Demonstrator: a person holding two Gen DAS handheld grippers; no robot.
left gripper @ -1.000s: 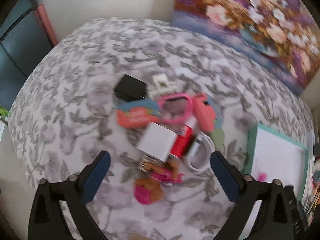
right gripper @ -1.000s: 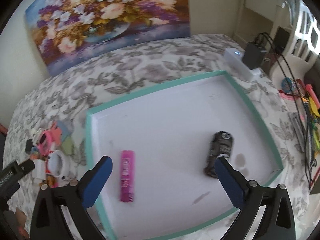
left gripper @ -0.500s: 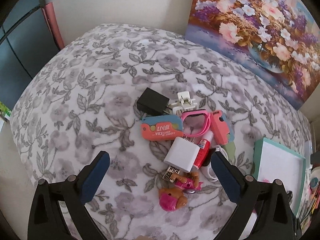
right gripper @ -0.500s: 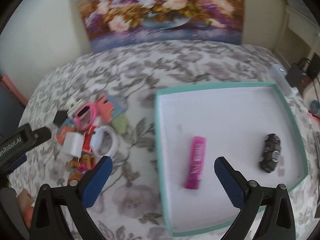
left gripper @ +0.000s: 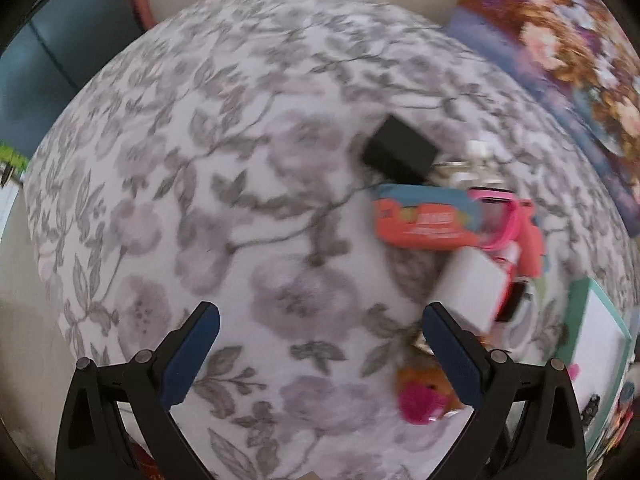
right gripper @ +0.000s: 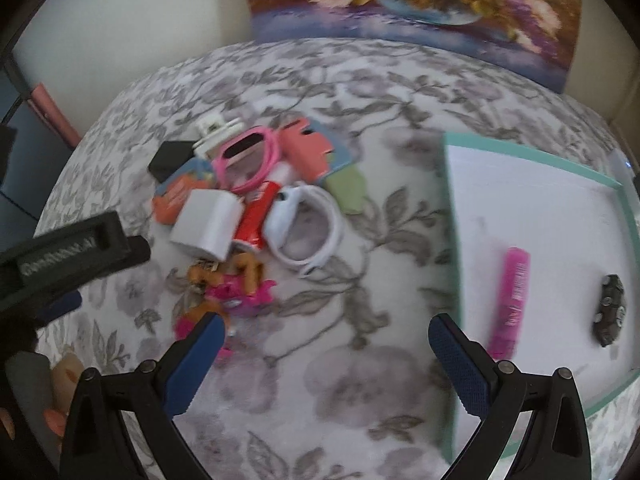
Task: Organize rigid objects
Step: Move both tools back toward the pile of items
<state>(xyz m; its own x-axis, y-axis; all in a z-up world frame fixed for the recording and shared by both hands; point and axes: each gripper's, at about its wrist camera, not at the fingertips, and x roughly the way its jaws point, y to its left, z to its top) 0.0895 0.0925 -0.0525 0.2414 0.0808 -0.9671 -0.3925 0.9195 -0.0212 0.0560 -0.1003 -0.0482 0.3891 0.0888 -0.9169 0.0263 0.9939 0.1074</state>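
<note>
A pile of small objects lies on the floral cloth: a white charger cube, a red tube, a white wristband, a pink band, a black block and a pink toy figure. A teal-rimmed white tray at right holds a pink tube and a dark toy car. My right gripper is open and empty, between the pile and the tray. My left gripper is open and empty, left of the pile; the charger cube lies beside its right finger.
A flower painting leans on the wall behind the table. The left gripper's body shows at the left of the right wrist view. A pink orange case lies in the pile. The cloth's edge drops off at left.
My right gripper has swung left from over the tray toward the pile. My left gripper has shifted left, so the pile now sits at the right of its view.
</note>
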